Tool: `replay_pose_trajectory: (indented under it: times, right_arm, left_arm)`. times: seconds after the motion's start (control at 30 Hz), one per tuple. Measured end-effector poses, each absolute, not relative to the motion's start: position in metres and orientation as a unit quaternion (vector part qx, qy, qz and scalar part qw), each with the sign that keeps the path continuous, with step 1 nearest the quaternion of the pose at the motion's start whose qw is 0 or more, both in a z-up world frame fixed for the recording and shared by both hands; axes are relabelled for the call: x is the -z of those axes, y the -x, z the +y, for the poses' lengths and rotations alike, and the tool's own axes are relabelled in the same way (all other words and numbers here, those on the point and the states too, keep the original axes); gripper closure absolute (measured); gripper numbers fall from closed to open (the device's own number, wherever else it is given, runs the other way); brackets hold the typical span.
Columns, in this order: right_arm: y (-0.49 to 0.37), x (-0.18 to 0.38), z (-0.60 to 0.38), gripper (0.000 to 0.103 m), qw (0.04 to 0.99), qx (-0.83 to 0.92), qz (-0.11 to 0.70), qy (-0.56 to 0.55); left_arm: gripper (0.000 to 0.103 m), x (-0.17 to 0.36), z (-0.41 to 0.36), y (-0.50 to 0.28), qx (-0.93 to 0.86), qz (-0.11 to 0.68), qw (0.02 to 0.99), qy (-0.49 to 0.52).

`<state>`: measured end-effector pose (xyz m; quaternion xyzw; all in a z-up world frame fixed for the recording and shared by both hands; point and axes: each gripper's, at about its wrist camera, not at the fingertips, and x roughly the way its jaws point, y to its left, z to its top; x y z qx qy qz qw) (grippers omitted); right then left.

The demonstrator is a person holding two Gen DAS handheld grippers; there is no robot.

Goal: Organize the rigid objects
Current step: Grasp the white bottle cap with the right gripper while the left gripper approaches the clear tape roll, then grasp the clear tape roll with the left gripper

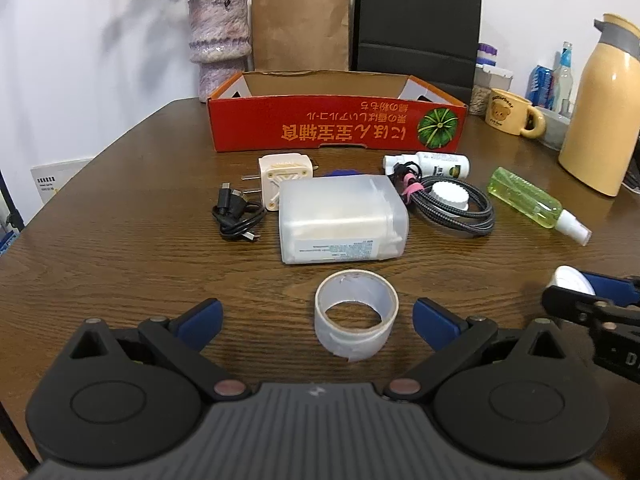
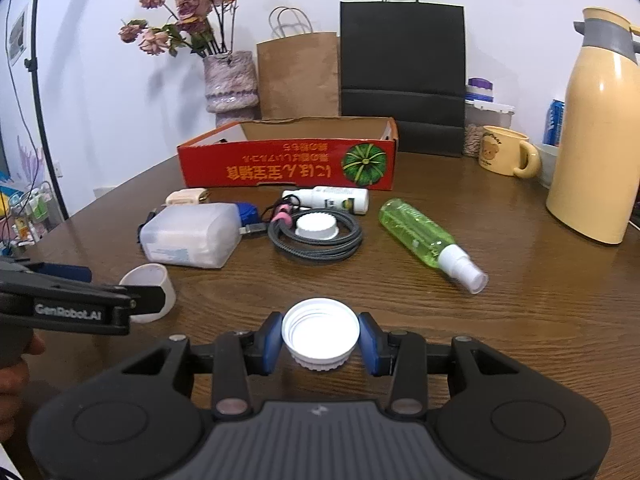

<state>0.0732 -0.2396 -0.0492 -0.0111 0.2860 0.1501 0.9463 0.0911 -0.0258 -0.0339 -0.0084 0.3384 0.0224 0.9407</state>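
Note:
My left gripper (image 1: 318,320) is open, its blue pads on either side of a clear tape roll (image 1: 356,314) standing on the wooden table. My right gripper (image 2: 320,340) is shut on a white bottle cap (image 2: 320,332), open side up; the cap also shows at the right of the left wrist view (image 1: 570,280). Further back lie a translucent plastic box (image 1: 340,216), a beige plug adapter (image 1: 284,180), a black cable (image 1: 236,212), a coiled grey cable (image 2: 316,236) with a second white cap (image 2: 316,226), a white bottle (image 2: 328,199) and a green spray bottle (image 2: 428,238). A red cardboard box (image 1: 336,126) stands behind them.
At the back stand a vase of dried flowers (image 2: 230,80), a brown paper bag (image 2: 298,76) and a black paper bag (image 2: 402,76). At the right are a yellow bear mug (image 2: 504,152) and a tall yellow thermos (image 2: 598,140). The table edge (image 1: 60,196) curves on the left.

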Motion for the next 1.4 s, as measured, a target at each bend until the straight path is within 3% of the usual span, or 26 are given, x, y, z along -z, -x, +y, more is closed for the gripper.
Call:
replay_pose_trajectory:
  times: [0.2, 0.4, 0.53, 0.57, 1.07, 1.4]
  right_arm:
    - [-0.077, 0.051, -0.243, 0.064, 0.946, -0.148, 0.288, 0.009]
    - [-0.078, 0.053, -0.242, 0.064, 0.946, -0.147, 0.290, 0.010]
    - [-0.077, 0.052, -0.241, 0.064, 0.946, -0.144, 0.289, 0.011]
    - [-0.077, 0.052, -0.241, 0.064, 0.947, -0.144, 0.288, 0.011]
    - [-0.071, 0.044, -0.238, 0.064, 0.952, -0.134, 0.275, 0.014]
    - [-0.073, 0.021, -0.230, 0.064, 0.960, -0.136, 0.244, 0.017]
  left_arm:
    - [0.003, 0.037, -0.034, -0.097, -0.027, 0.336, 0.941, -0.002]
    - [0.024, 0.039, -0.035, -0.096, -0.017, 0.334, 0.943, 0.003]
    - [0.056, 0.040, -0.035, -0.096, -0.007, 0.330, 0.944, 0.009]
    - [0.059, 0.040, -0.034, -0.096, -0.005, 0.328, 0.944, 0.012]
    - [0.059, 0.025, -0.024, -0.084, 0.008, 0.300, 0.954, 0.030]
    - [0.059, -0.013, -0.010, -0.080, 0.010, 0.255, 0.966, 0.037]
